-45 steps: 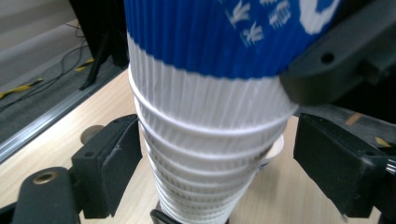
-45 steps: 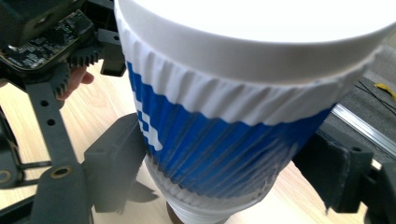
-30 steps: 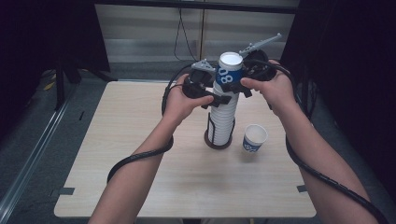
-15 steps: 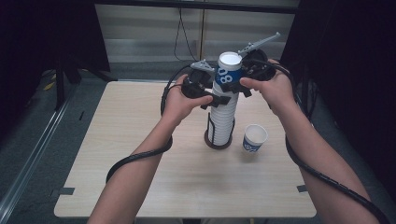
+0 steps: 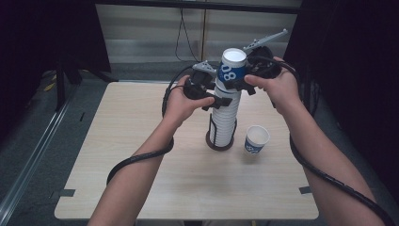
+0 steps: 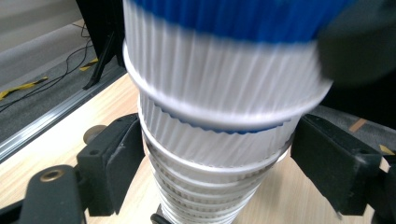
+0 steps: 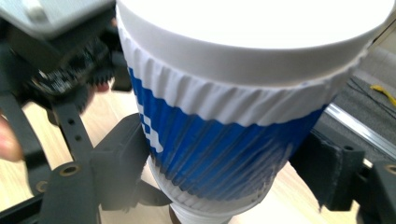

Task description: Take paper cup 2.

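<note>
My left gripper pinches the stack of cups standing near the middle of the tabletop, my right gripper pinches the top cup, and a single cup stands just right.

both grippers, the left gripper and right gripper, were black, with blocky jaws, brass-coloured screws, grey three-cornered plates and thick black cables; forearms were sleeveless.

- The blue-and-white ribbed paper cup in the right tool sits a touch higher above the tall white stack of nested cups.
- The left tool has barely shifted beside that stack.
</note>
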Available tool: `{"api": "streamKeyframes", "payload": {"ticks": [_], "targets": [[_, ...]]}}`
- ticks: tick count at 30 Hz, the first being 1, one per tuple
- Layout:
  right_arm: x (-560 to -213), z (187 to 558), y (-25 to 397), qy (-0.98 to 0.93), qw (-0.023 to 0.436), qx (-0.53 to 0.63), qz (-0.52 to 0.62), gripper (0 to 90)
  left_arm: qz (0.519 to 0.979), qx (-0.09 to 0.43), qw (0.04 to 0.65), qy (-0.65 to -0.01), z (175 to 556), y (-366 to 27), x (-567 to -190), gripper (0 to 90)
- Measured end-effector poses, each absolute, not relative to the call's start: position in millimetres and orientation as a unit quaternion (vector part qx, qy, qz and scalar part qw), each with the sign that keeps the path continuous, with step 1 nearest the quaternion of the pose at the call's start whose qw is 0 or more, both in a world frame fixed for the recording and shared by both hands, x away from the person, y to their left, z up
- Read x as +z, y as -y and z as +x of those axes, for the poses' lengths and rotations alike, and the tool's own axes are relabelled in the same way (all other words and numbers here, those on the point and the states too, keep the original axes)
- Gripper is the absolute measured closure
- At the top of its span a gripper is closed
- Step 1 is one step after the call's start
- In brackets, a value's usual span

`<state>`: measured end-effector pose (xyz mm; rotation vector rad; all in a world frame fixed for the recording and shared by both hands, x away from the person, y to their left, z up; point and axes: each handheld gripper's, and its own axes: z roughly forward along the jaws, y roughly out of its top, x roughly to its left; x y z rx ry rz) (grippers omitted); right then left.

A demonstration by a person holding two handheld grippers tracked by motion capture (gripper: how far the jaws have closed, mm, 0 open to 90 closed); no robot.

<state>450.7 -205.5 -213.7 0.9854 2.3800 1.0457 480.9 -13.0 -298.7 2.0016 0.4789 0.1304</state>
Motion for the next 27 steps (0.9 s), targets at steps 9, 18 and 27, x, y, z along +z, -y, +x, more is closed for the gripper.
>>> {"api": "streamKeyframes", "payload": {"ticks": [9,18,27], "targets": [[-208.6,448.8,206.3,-0.843,0.183,0.368,0.347,23.9,0.831,0.049,0.517,-0.2,481.1,12.5,-299.8,17.5],[-200.4,449.0,209.6,-0.844,0.175,0.368,0.348,23.8,0.831,0.046,0.517,-0.201,480.3,12.3,-300.6,18.5],[-193.2,448.5,211.1,-0.839,0.173,0.377,0.353,23.0,0.827,0.044,0.521,-0.204,479.4,9.6,-301.6,20.1]]}}
